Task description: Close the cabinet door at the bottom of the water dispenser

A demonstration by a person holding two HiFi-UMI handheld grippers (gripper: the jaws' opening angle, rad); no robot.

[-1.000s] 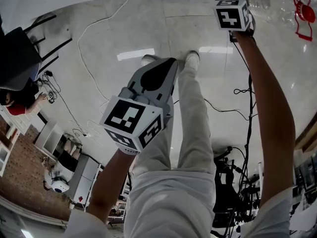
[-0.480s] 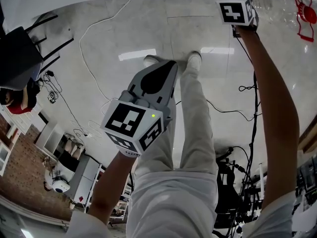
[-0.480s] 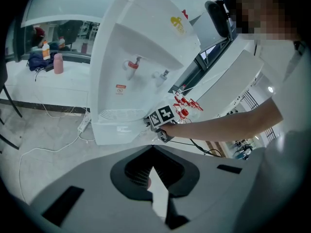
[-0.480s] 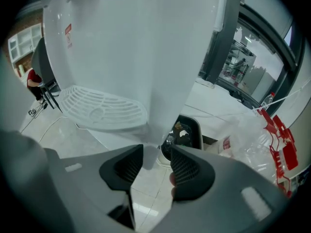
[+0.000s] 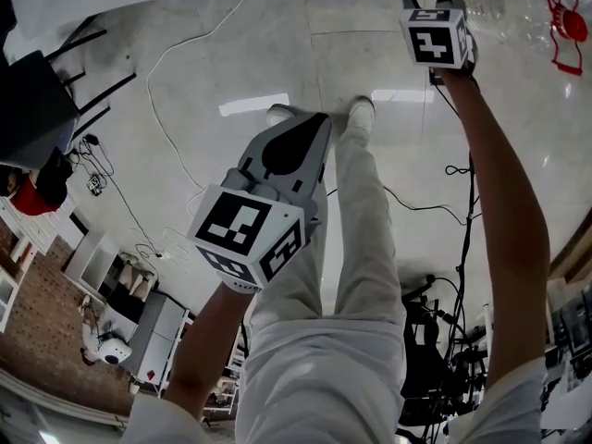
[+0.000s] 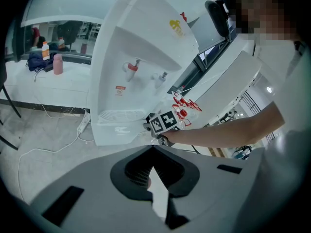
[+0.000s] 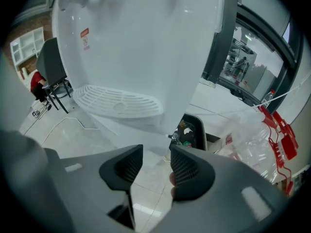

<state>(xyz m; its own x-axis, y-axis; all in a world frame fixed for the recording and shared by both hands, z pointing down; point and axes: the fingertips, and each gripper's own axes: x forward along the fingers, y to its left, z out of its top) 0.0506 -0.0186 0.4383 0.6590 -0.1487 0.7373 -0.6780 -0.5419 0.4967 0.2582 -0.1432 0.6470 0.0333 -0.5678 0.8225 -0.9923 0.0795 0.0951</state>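
**At the foot of the water dispenser [image 6: 141, 57]: right tongs [image 7: 156, 157] agape, left tongs [image 6: 152, 154] closed**

Across the pale floor [image 5: 231, 63], standing upright on the far side: white dispenser with a red tap [image 6: 132, 66] and a second tap [image 6: 160, 75] above a grilled drip tray [image 7: 119, 102]. Under that tray, the white lower front [image 6: 114, 131], place of the cabinet door; too foreshortened in every view to tell flush from ajar. Left of it, a long white desk [image 6: 48, 86] carrying a pink bottle [image 6: 58, 64] and a dark bag [image 6: 36, 62]. Right tongs out at arm's length, close by the lower right corner of that front, contact not clear; angled down toward the floor, ribbed pads [image 7: 124, 169] well apart over bare floor, gripping nothing. Left tongs nearer, above the person's white-trousered legs [image 5: 356, 239] and well apart from the dispenser; jaws drawn together at the tips, nothing held. Right of the dispenser: black bin [image 7: 203, 130] with rubbish inside, then clear plastic bottles with red handles [image 7: 279, 130]. On the left of the floor, a white cable [image 5: 153, 63] trailing in loops.
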